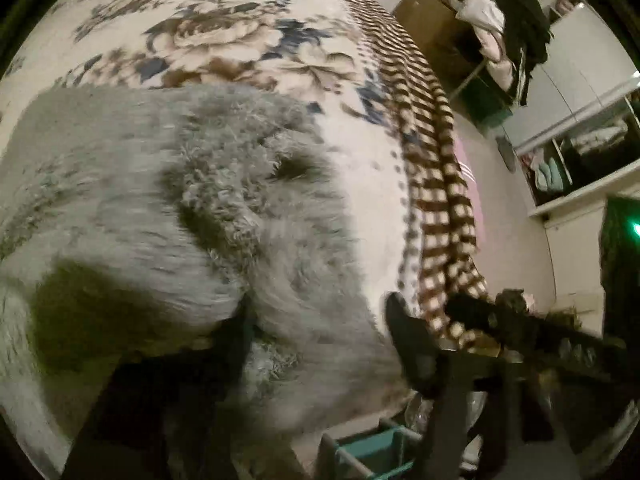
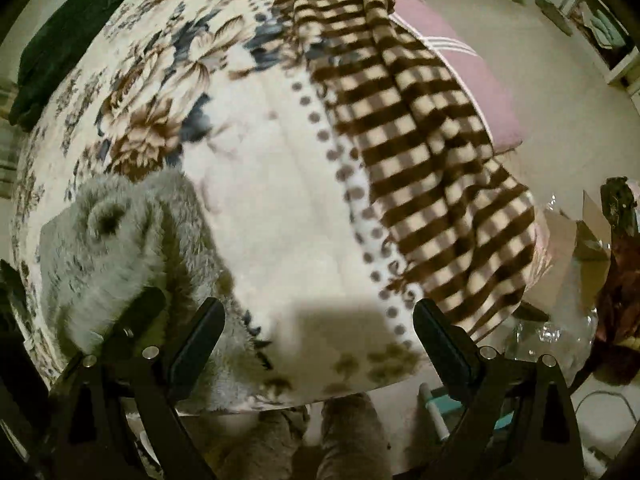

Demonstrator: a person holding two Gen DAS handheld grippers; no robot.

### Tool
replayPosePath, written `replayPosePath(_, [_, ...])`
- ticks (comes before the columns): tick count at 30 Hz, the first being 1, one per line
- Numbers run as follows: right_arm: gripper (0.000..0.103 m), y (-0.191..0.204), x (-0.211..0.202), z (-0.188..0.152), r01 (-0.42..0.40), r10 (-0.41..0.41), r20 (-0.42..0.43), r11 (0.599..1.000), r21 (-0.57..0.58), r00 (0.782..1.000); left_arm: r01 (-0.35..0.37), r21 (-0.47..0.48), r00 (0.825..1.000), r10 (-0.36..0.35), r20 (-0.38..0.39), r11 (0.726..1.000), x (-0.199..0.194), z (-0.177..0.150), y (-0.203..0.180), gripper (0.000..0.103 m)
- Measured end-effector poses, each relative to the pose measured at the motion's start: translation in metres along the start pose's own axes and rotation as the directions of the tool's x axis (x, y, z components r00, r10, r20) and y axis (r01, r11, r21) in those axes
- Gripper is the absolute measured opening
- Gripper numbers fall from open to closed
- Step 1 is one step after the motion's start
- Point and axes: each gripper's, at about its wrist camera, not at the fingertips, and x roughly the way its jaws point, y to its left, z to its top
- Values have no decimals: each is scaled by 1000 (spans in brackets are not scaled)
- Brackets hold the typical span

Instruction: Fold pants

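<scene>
No readable text, labels, brands, numbers or signs appeared in either view. Floral blanket (image 2: 168, 92) carried pattern only. Checked blanket (image 2: 420, 120) likewise. Pink cloth (image 2: 472, 68) bore white stripes, no lettering. Shelf contents (image 1: 560, 168) too small and blurred to read.

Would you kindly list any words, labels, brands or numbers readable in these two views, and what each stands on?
None can be read.
Grey fluffy pants: no label or tag shows.
Floral blanket: pattern only, no lettering.
Checked blanket: pattern only.
Shelves in the background: too blurred to read anything.
</scene>
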Motion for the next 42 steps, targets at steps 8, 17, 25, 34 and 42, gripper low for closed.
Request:
replayPosePath(8, [98,25,-5,16,-262,260,-55,965,-19,964,2,-76,1000,0,25,997,-83,-3,27,92])
replayPosePath(17, [98,143,49,40,-391,369,-157,909,-146,916,-393,-207,914,406,21,896,-113,25,149,92])
replayPosePath(25, [30,153,52,42,-270,246,-128,936,-225,961,-407,-231,905,425,31,884,-112,31,162,92])
replayPosePath(34, [31,76,11,61,-200,190,-110,975,-97,976,-275,-277,959,284,-8,921,-82,45,171,92])
replayPosePath(42, [72,36,75,18,-288,304,-381,953,100,873,-262,-217,965,251,-76,940,-38,54,179,92])
